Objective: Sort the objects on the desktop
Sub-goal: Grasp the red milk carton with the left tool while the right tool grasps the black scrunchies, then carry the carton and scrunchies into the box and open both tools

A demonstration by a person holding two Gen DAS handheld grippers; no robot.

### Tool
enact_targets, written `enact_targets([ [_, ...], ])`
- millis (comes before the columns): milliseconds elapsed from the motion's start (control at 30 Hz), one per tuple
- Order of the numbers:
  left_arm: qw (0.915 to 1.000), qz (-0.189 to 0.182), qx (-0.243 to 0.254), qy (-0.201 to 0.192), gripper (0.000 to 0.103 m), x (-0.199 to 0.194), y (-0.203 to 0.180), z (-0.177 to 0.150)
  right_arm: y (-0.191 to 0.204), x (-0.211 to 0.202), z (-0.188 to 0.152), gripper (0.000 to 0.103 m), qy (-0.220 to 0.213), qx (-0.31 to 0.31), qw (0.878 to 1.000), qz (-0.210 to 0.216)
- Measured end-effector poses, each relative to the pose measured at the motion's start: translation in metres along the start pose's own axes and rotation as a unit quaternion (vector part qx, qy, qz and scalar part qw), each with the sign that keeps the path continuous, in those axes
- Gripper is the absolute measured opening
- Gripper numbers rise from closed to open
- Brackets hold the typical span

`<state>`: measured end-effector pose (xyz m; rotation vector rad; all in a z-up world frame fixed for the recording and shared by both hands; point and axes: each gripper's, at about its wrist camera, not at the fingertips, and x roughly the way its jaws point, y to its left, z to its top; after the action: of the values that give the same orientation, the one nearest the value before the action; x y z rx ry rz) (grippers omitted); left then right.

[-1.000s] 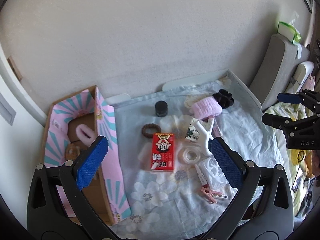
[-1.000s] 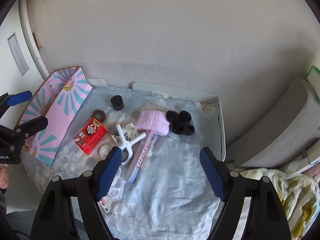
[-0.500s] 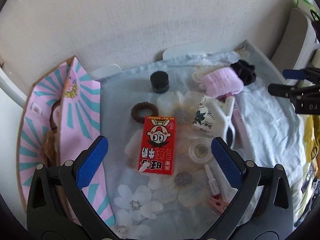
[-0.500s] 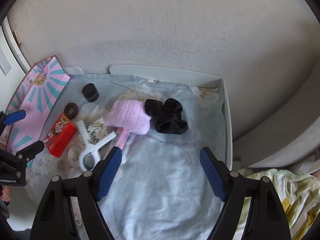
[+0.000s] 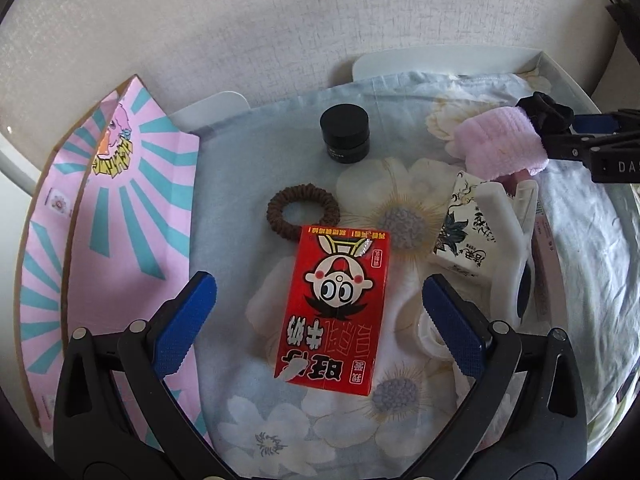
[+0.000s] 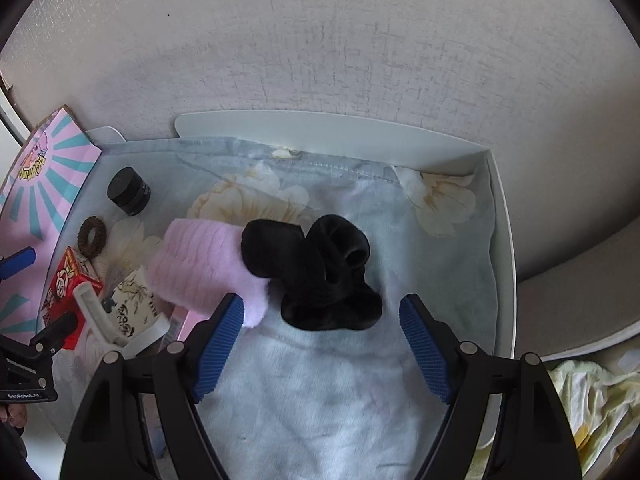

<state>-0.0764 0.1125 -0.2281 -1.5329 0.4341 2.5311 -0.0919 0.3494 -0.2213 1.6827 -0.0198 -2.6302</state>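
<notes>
Floral cloth [image 5: 248, 184] over the surface: thin woven fabric, matt, creased. Red carton [image 5: 336, 308]: printed card, slight sheen. Pink towel [image 6: 200, 268]: fluffy ribbed pile, matt. Black scrunchie [image 6: 320, 276]: soft cloth with a faint satin sheen. Brown hair tie [image 5: 303, 210]: ribbed textile. Black jar [image 5: 345, 134]: smooth, semi-gloss. Pink-and-teal box [image 5: 120, 220]: printed cardboard, matt. Wall [image 6: 320, 48]: rough textured finish.

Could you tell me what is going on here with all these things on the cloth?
A person is sorting small items on a floral cloth, one hand-held gripper in each hand. The left hand-held gripper is open around the red carton; the right hand-held gripper is open in front of the black scrunchie, beside the pink headband. Neither item is gripped yet.
</notes>
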Motion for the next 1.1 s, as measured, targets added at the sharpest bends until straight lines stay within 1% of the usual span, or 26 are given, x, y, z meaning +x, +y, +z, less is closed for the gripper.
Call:
enact_targets([
  [133, 1.0000, -0.001, -0.001, 0.007, 0.103, 0.005, -0.002, 0.000, -0.004, 0.002, 0.000, 0.077, 0.001, -0.002, 1.000, 0.006],
  [267, 0.9999, -0.004, -0.008, 0.006, 0.103, 0.005, -0.002, 0.000, -0.011, 0.002, -0.002, 0.077, 0.001, -0.001, 1.000, 0.019],
  [500, 0.9997, -0.014, -0.014, 0.013, 0.103, 0.011, -0.002, -0.001, -0.016, 0.000, -0.001, 0.077, -0.002, -0.003, 1.000, 0.018],
  [567, 0.9997, -0.015, -0.015, 0.011, 0.103, 0.010, -0.002, -0.002, -0.014, 0.001, -0.002, 0.073, -0.001, -0.006, 1.000, 0.019],
  [633, 0.9996, -0.021, -0.020, 0.008, 0.102, 0.010, -0.001, -0.003, -0.011, 0.002, -0.004, 0.060, 0.002, -0.014, 1.000, 0.015],
  [667, 0.9994, -0.023, -0.023, 0.008, 0.101, 0.010, 0.000, -0.004, -0.009, 0.002, -0.005, 0.057, 0.004, -0.020, 1.000, 0.012],
  [700, 0.9993, -0.024, -0.028, 0.008, 0.095, 0.010, 0.001, -0.004, -0.007, 0.003, -0.007, 0.051, 0.006, -0.024, 1.000, 0.009],
  [733, 0.9992, -0.024, -0.031, 0.009, 0.086, 0.010, 0.002, -0.005, -0.005, 0.003, -0.009, 0.046, 0.007, -0.028, 1.000, 0.005],
  [767, 0.9991, -0.023, -0.034, 0.013, 0.082, 0.010, 0.003, -0.006, -0.003, 0.002, -0.011, 0.044, 0.008, -0.033, 0.999, 0.000],
  [833, 0.9988, -0.023, -0.040, 0.019, 0.071, 0.010, 0.005, -0.008, 0.001, 0.001, -0.015, 0.035, 0.009, -0.039, 0.999, -0.005],
  [867, 0.9986, -0.023, -0.043, 0.020, 0.068, 0.010, 0.006, -0.009, 0.002, -0.001, -0.017, 0.034, 0.008, -0.041, 0.999, -0.009],
  [967, 0.9983, -0.023, -0.050, 0.021, 0.054, 0.007, 0.009, -0.012, 0.005, -0.006, -0.023, 0.030, 0.005, -0.040, 0.999, -0.018],
  [1000, 0.9982, -0.022, -0.053, 0.020, 0.051, 0.005, 0.011, -0.013, 0.004, -0.009, -0.024, 0.029, 0.005, -0.037, 0.999, -0.017],
  [1100, 0.9977, -0.024, -0.062, 0.015, 0.051, 0.001, 0.016, -0.015, 0.003, -0.016, -0.029, 0.025, 0.000, -0.025, 1.000, -0.012],
])
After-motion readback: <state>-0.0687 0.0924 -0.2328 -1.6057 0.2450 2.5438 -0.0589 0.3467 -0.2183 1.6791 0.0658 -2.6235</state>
